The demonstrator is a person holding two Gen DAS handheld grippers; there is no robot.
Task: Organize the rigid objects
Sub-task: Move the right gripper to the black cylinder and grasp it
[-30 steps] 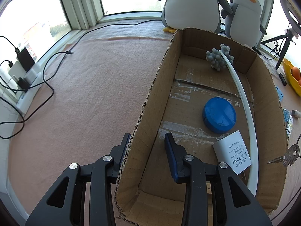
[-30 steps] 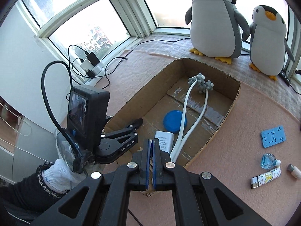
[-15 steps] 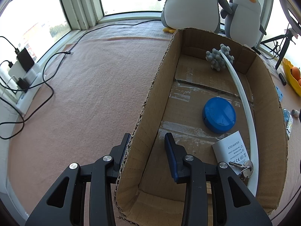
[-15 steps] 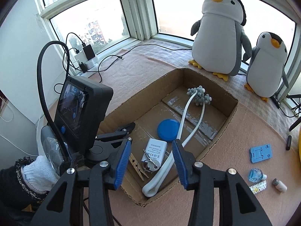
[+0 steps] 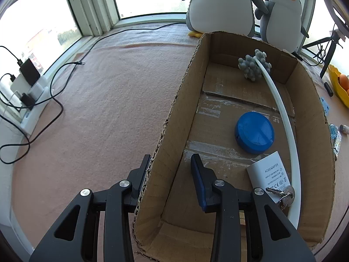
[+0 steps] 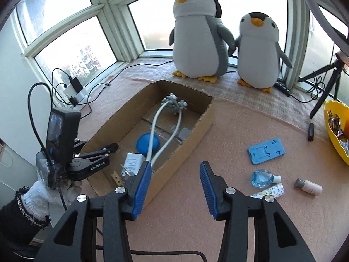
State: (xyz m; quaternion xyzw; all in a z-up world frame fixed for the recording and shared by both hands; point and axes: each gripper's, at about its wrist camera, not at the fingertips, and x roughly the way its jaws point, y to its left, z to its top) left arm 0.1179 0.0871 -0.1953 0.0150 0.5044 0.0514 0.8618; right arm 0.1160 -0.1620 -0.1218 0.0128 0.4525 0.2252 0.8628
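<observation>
A bay of white-framed windows is enclosing a ledge covered in pink, nubbly cloth [image 6: 218, 131]. Two plush penguins [image 6: 197, 37] are standing upright at the glass. A rectangular corrugated cardboard box [image 5: 174, 118], ragged along its edges, is lying open on the cloth. The left gripper [image 5: 171, 163] is clamping the box's near left wall, one finger outside and one inside. The right gripper [image 6: 174, 172] is hovering with jaws apart and nothing between them, over the cloth just beside the box. Inside the box are lying a white looped massager with grey knobbed ends [image 5: 281, 107], a blue round case [image 5: 254, 130], a white adapter [image 5: 269, 172] and small metal keys [image 5: 283, 193].
</observation>
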